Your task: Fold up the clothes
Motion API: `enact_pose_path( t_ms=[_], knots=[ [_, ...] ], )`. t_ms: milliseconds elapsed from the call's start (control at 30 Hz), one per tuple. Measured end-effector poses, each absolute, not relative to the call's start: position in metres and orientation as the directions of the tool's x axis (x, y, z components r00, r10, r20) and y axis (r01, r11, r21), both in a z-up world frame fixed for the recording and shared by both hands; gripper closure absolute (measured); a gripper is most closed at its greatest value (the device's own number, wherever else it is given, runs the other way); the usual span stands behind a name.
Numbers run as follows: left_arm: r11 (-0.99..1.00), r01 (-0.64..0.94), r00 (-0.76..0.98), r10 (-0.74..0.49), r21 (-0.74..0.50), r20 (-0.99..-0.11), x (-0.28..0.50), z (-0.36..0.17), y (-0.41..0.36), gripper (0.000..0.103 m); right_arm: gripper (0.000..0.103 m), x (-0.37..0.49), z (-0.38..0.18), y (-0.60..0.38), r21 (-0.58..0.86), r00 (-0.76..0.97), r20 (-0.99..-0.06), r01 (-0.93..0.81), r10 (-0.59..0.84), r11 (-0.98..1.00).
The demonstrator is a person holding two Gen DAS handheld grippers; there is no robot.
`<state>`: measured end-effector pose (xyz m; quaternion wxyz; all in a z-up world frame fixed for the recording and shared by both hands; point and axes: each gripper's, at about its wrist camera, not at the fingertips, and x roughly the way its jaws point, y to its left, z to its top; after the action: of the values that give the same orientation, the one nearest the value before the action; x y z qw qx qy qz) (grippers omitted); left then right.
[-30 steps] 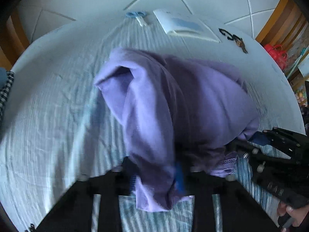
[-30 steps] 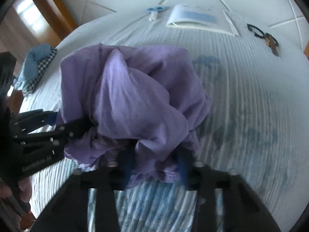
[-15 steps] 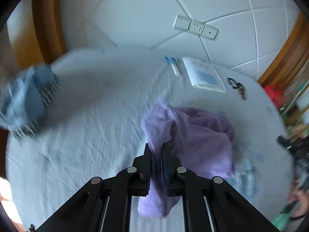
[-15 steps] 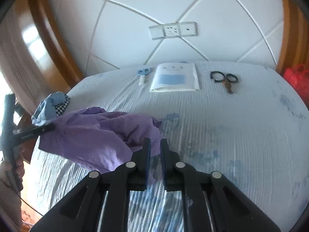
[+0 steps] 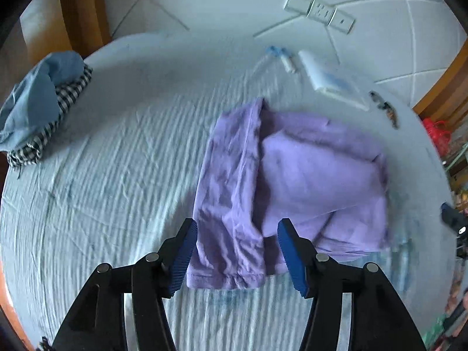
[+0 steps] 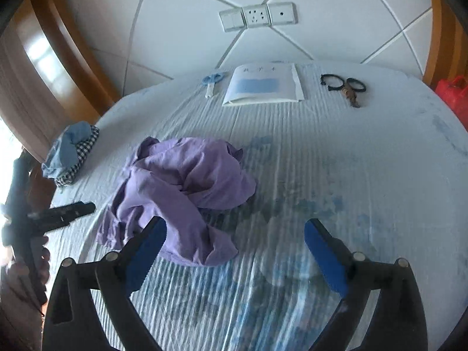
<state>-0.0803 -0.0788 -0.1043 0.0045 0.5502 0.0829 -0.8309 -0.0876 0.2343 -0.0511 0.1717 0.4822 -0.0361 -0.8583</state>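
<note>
- The left gripper (image 5: 237, 251) is spread wide, its blue pads (image 5: 184, 256) on either side of the near hem of the purple garment (image 5: 292, 181), gripping nothing.
- The right gripper (image 6: 235, 253) is also spread wide and empty; its left pad (image 6: 147, 250) hangs over the garment's near edge, whether touching is unclear.
- The purple garment lies crumpled on the pale striped bedsheet (image 6: 336, 161), towards the middle-left in the right wrist view.
- A blue and checked cloth bundle (image 5: 41, 102) sits well apart at the sheet's left edge.
- Scissors (image 6: 348, 86) and a white booklet (image 6: 263, 84) lie near the headboard.
</note>
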Motion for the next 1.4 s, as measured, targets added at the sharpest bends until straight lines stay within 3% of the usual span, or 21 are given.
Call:
enact_pose_path(
  t_ms=[233,467,600,633,667,700,733,767,933,1400],
  knots=[
    [-0.986,0.114,-0.341,0.073,-0.118,-0.937,-0.094,-0.149,-0.077,0.045,0.006,-0.133,-0.087,0.205,0.235,-0.403,-0.855,0.262,-0.327,-0.936],
    [-0.997,0.067,-0.350,-0.002,-0.023,-0.937,-0.096,-0.158,-0.064,0.041,0.006,-0.166,-0.124,0.176,0.235,-0.334,-0.885,0.276,-0.323,-0.932],
    [-0.998,0.055,-0.359,0.010,-0.032,-0.933,-0.093,-0.157,-0.067,0.041,0.006,-0.171,-0.141,0.162,0.214,-0.317,-0.897,0.300,-0.309,-0.930],
    [-0.998,0.052,-0.359,0.013,-0.034,-0.933,-0.092,-0.156,-0.068,0.047,0.008,-0.171,-0.142,0.160,0.203,-0.319,-0.898,0.311,-0.303,-0.929],
    [-0.998,0.049,-0.359,0.016,-0.036,-0.933,-0.091,-0.155,-0.069,0.056,0.027,-0.170,-0.142,0.158,0.190,-0.322,-0.899,0.327,-0.298,-0.926],
    [-0.998,0.053,-0.366,0.006,-0.027,-0.931,-0.090,-0.150,-0.073,0.086,0.043,-0.169,-0.139,0.155,0.165,-0.328,-0.900,0.350,-0.286,-0.922],
    [-0.998,0.059,-0.374,-0.007,-0.016,-0.927,-0.089,-0.145,-0.077,0.099,0.073,-0.167,-0.136,0.154,0.130,-0.342,-0.902,0.367,-0.264,-0.921],
    [-0.998,0.065,-0.383,-0.020,-0.005,-0.924,-0.087,-0.140,-0.081,0.099,0.083,-0.165,-0.131,0.153,0.105,-0.356,-0.900,0.382,-0.251,-0.918],
    [-0.994,0.102,-0.475,-0.091,0.048,-0.875,-0.079,-0.093,-0.107,0.099,0.092,-0.148,-0.076,0.183,0.067,-0.492,-0.834,0.358,-0.249,-0.931],
    [-0.998,0.050,-0.728,-0.015,-0.031,-0.685,-0.048,0.070,-0.130,0.099,0.092,-0.033,0.113,0.265,-0.007,-0.803,-0.556,0.264,-0.215,-0.965]
  ],
)
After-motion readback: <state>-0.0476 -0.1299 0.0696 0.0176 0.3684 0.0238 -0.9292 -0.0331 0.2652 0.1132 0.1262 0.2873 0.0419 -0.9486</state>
